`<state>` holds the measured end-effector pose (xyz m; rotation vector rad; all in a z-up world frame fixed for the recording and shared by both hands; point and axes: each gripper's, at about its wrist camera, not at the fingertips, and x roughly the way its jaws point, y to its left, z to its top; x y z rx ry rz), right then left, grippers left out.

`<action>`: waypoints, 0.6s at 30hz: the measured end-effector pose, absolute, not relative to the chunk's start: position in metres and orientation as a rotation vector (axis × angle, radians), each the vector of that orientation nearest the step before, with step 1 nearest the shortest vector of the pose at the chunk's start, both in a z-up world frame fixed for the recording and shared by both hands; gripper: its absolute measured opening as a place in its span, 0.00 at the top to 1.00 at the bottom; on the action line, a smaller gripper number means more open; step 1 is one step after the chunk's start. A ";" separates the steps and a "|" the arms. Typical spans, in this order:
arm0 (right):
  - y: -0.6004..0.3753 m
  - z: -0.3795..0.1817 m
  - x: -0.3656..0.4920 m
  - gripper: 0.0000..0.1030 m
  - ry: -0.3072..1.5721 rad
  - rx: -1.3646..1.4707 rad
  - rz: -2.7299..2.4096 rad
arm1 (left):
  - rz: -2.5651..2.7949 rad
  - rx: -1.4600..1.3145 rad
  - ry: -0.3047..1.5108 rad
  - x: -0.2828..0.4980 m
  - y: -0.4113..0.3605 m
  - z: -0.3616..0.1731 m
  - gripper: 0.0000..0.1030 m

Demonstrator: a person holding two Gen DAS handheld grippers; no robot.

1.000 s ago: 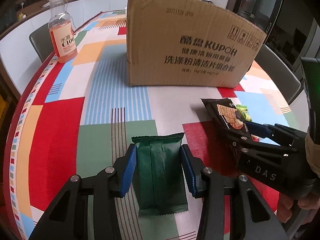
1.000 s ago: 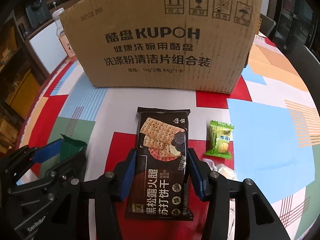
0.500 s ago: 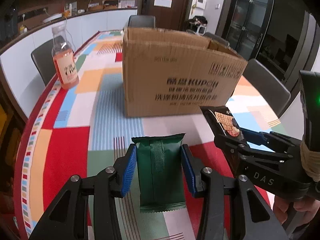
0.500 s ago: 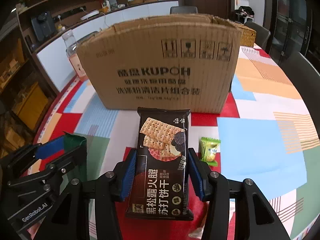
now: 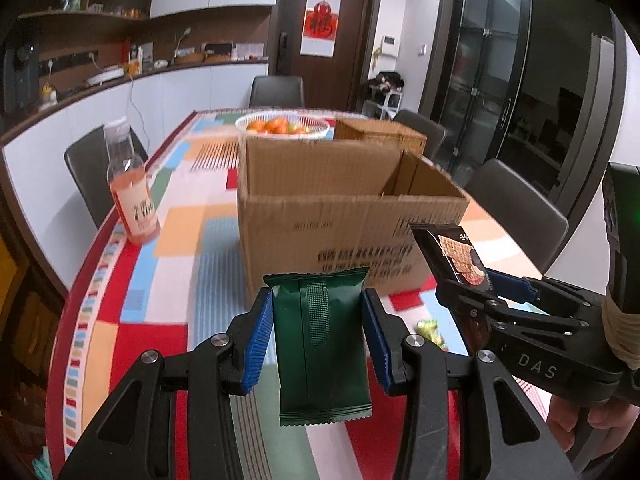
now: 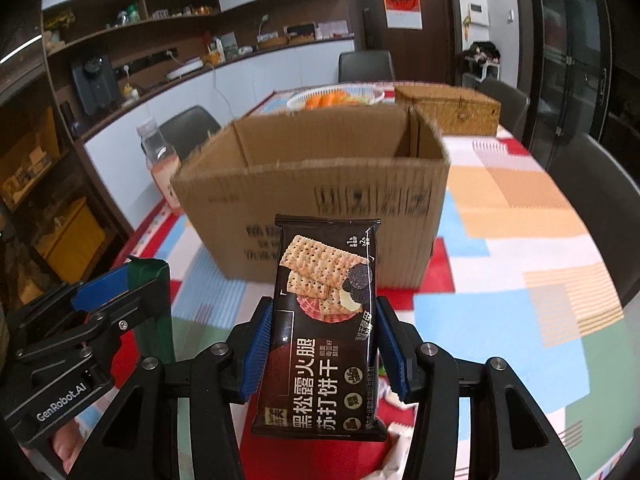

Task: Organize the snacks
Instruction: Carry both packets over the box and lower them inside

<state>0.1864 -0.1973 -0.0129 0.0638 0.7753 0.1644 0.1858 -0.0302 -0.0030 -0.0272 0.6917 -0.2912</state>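
The left gripper (image 5: 318,338) has its fingers clenched on a green pack (image 5: 322,346), and the right gripper (image 6: 322,346) grips a dark cracker pack (image 6: 324,332); both packs hang above the bench (image 5: 172,248), short of the open box (image 5: 344,216) at 12 o'clock. To do this step well, I would carry each pack over the near wall before lowering, green toward 11 o'clock and crackers toward 1 o'clock, so the grippers do not collide. Release only once each pack is inside the rim; a small green candy (image 5: 430,328) lies on the bench at 4 o'clock from the left fingers.
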 end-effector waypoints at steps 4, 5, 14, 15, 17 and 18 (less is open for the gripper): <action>-0.200 0.002 0.189 0.51 0.733 0.067 0.159 | -0.295 -0.025 0.644 0.190 -0.033 0.013 0.58; -0.200 0.006 0.191 0.51 0.723 0.065 0.158 | -0.296 -0.026 0.631 0.191 -0.033 0.017 0.58; -0.202 0.038 0.205 0.51 0.628 0.058 0.160 | -0.291 -0.019 0.550 0.206 -0.036 0.047 0.58; -0.201 0.041 0.208 0.51 0.620 0.055 0.162 | -0.292 -0.019 0.545 0.208 -0.036 0.050 0.58; -0.202 0.047 0.214 0.51 0.609 0.054 0.162 | -0.291 -0.017 0.536 0.214 -0.036 0.055 0.58; -0.202 0.051 0.218 0.51 0.603 0.053 0.161 | -0.291 -0.015 0.527 0.217 -0.037 0.059 0.58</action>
